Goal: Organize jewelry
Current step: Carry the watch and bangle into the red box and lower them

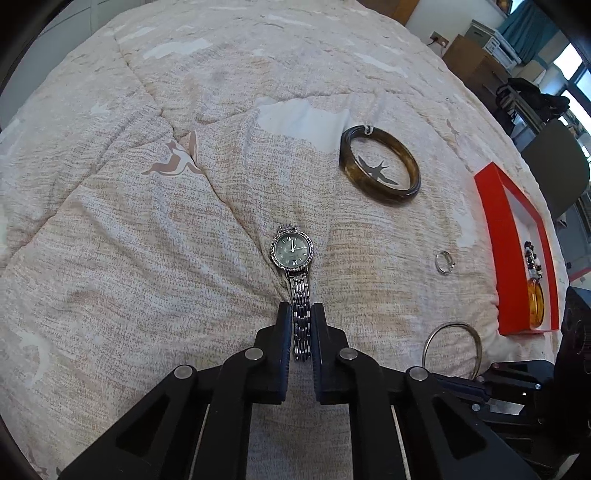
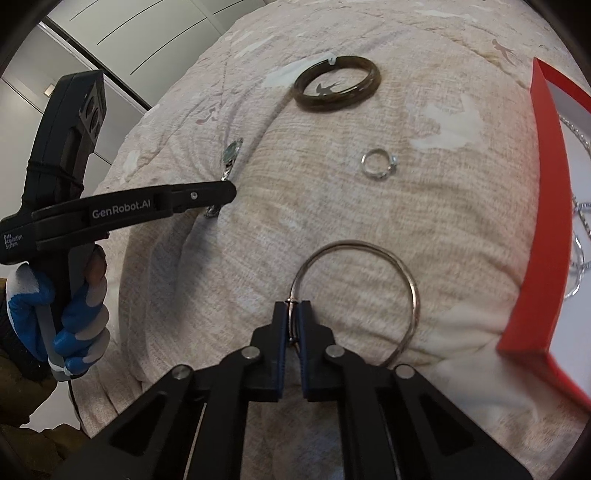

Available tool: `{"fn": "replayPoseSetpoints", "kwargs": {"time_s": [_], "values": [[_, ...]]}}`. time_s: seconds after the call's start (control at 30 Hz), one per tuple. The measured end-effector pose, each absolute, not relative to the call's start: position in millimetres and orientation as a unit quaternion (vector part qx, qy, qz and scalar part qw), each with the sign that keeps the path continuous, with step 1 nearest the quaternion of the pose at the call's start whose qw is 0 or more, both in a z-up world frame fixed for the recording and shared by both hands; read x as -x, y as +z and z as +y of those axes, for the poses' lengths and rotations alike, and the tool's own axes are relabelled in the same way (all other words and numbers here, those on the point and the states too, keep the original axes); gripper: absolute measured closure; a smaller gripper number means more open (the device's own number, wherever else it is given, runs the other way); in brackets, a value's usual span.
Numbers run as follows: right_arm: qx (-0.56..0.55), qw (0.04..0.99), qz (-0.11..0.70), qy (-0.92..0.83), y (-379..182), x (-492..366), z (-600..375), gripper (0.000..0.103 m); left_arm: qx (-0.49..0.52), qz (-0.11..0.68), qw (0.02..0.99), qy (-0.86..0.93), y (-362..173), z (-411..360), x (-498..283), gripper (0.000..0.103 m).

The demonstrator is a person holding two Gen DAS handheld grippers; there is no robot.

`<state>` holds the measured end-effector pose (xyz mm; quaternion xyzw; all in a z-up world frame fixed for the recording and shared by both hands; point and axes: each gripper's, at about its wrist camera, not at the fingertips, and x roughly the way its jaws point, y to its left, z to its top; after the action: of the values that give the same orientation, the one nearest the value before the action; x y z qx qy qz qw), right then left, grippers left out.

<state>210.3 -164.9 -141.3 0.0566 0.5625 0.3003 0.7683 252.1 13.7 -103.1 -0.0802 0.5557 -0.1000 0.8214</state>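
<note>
Right tool [image 2: 295, 308] clamped on thin bangle [image 2: 412, 280]; left tool [image 1: 302, 312] seemingly pinching watch [image 1: 293, 250] band.

Surface: beige woven quilt with printed bird motifs [image 1: 147, 229] — creased, covers the bed | Background: brown cardboard boxes [image 1: 476, 62], teal curtain [image 1: 524, 29], wall socket [image 1: 437, 37] | Left side, right-wrist view — grey panelled cabinet doors [image 2: 122, 40]

left wrist: steep, close over quilt [image 1: 147, 240] | right wrist: same | shared: dark bangle [image 1: 380, 166]
</note>
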Motion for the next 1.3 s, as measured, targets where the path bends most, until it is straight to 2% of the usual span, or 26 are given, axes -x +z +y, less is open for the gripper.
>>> {"fn": "replayPoseSetpoints", "kwargs": {"time_s": [0.7, 1.3], "values": [[-0.085, 0.775, 0.543, 0.311, -115.2, -177.5, -179.5, 0.099, 0.107, 0.533, 0.832, -0.112, -73.1, 19.9, -204.0, 0.095], [-0.119, 0.815, 0.477, 0.308, -52.4, -156.7, -206.8, 0.099, 0.107, 0.489, 0.857, -0.126, -15.3, 3.9, -187.7, 0.095]]}}
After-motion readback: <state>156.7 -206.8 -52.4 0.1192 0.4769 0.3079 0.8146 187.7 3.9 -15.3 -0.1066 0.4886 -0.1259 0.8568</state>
